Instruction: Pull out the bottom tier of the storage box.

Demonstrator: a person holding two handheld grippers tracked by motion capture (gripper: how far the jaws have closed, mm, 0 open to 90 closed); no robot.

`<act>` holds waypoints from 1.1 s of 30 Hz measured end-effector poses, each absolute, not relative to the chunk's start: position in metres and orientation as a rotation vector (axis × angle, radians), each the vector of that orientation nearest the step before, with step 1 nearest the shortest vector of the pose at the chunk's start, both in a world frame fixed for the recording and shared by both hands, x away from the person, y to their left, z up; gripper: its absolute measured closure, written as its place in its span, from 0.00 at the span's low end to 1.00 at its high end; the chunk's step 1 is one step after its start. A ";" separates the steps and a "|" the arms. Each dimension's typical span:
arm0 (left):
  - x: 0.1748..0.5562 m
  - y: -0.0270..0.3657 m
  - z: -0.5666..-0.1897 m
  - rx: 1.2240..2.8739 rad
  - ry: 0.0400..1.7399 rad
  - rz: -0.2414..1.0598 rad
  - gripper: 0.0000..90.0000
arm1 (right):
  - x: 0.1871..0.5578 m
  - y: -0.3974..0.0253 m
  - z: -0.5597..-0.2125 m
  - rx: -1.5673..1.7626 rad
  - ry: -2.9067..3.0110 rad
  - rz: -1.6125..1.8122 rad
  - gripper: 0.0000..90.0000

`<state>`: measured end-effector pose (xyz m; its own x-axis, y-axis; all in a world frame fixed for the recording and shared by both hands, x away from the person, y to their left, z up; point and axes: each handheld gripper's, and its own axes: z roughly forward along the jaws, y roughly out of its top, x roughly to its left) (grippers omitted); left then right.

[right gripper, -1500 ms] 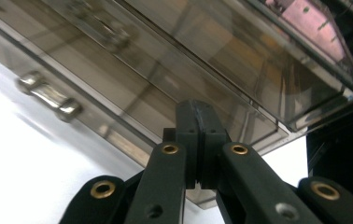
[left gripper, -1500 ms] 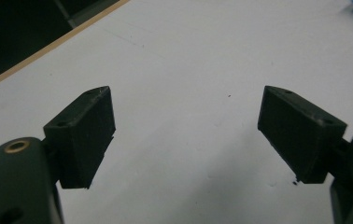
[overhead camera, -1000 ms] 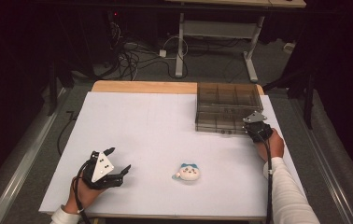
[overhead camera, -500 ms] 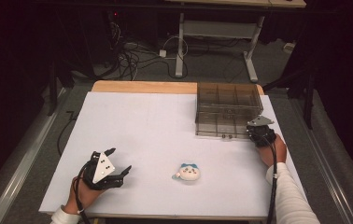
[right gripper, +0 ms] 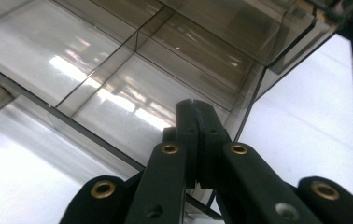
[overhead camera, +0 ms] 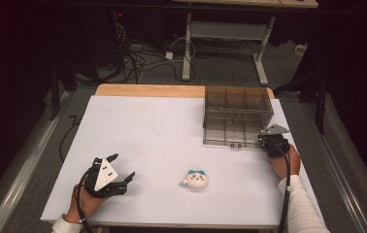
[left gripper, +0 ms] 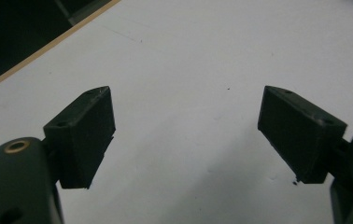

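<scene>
A clear smoky plastic drawer box (overhead camera: 237, 104) stands at the table's far right. Its lower drawer (overhead camera: 230, 137) sticks out toward me. My right gripper (overhead camera: 269, 141) is at the drawer's front right corner, jaws pressed together on the front wall. In the right gripper view the shut jaws (right gripper: 195, 109) rise in front of the drawer's divided compartments (right gripper: 118, 88). A small white and blue plush toy (overhead camera: 196, 178) lies near the front middle. My left gripper (overhead camera: 123, 166) rests at the front left, open, with nothing between its jaws (left gripper: 186, 121).
The white table top (overhead camera: 162, 126) has a wooden strip (overhead camera: 147, 91) along its far edge. Cables and a desk frame (overhead camera: 220, 34) stand on the dark floor beyond. Metal rails run along both sides of the table.
My right gripper has drawn back toward me, and the drawer's front has come out with it. The left gripper and the toy have not moved.
</scene>
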<state>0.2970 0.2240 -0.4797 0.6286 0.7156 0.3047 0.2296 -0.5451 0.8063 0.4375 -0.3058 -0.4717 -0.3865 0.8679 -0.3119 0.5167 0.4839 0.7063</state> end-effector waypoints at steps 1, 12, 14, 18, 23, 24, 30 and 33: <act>0.297 0.224 -0.480 2.086 0.739 0.820 0.20 | 0.436 -0.305 -0.472 1.138 2.051 0.667 1.00; 0.297 0.225 -0.480 2.084 0.745 0.823 0.20 | 0.429 -0.299 -0.473 1.109 2.025 0.607 1.00; 0.297 0.226 -0.479 2.082 0.744 0.825 0.20 | 0.429 -0.299 -0.473 1.107 2.023 0.603 1.00; 0.297 0.226 -0.479 2.084 0.741 0.825 0.20 | 0.427 -0.300 -0.473 1.119 2.021 0.623 1.00; 0.297 0.225 -0.479 2.083 0.739 0.822 0.20 | 0.425 -0.302 -0.472 1.126 2.000 0.674 1.00; 0.297 0.225 -0.479 2.086 0.738 0.826 0.20 | 0.424 -0.303 -0.471 1.131 1.995 0.693 1.00; 0.298 0.225 -0.480 2.090 0.734 0.816 0.20 | 0.420 -0.304 -0.463 1.121 1.966 0.767 1.00; 0.297 0.224 -0.479 2.087 0.732 0.818 0.20 | 0.416 -0.303 -0.459 1.111 1.960 0.800 0.99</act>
